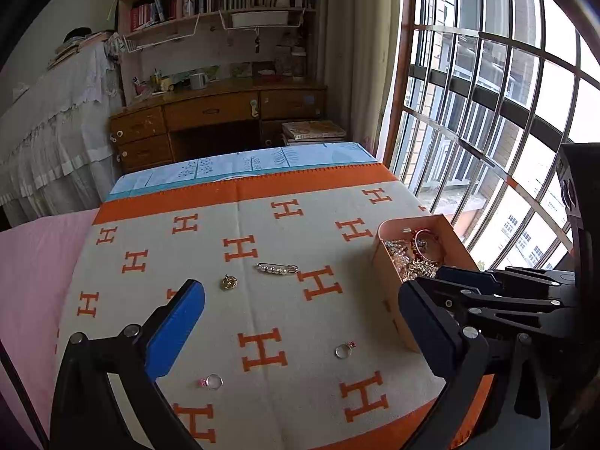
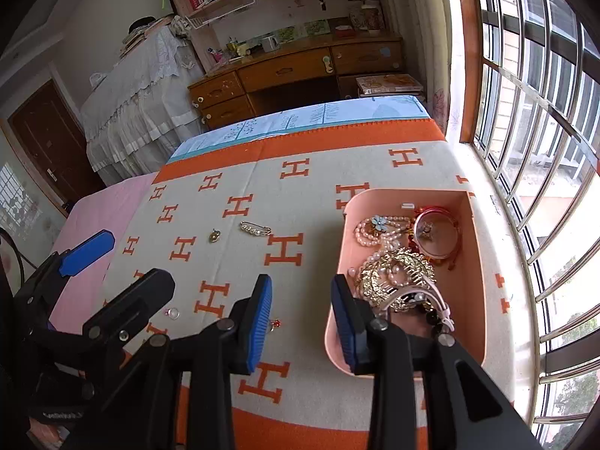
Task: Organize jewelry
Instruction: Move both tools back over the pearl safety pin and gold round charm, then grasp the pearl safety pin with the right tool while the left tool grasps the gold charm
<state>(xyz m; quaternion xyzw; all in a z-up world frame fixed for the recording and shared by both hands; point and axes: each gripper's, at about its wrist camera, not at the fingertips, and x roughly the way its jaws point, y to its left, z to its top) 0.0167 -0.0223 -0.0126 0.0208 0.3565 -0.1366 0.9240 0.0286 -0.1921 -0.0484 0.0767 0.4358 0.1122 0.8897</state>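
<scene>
On the orange-and-cream H-patterned blanket [image 1: 285,300], four small pieces lay loose: a pearl-studded pin [image 1: 277,268], a gold heart pendant [image 1: 228,282] just to its left, and nearer the cameras two rings with pink stones, one [image 1: 344,350] to the right and one [image 1: 212,381] to the left. The left gripper [image 1: 300,332] hovered above them with its jaws spread as wide as they went and nothing between them; both rings sat below the gap, the pin and pendant lay farther ahead, and no pad touched anything. Over by the barred window [image 2: 532,131], the pink jewelry box [image 2: 476,262] stood heaped with pearl strands, a gold comb and a red bangle [image 2: 437,230]. The right gripper [image 2: 302,318] hung at the box's near left corner, jaws partly apart and empty, its right finger [image 2: 347,322] in line with the box's near wall, its left finger [image 2: 258,318] over bare blanket. A pink ring stone [image 2: 276,323] peeked out just beside that left pad. From the right wrist view, the left gripper sat off to the left, well apart from the box.
</scene>
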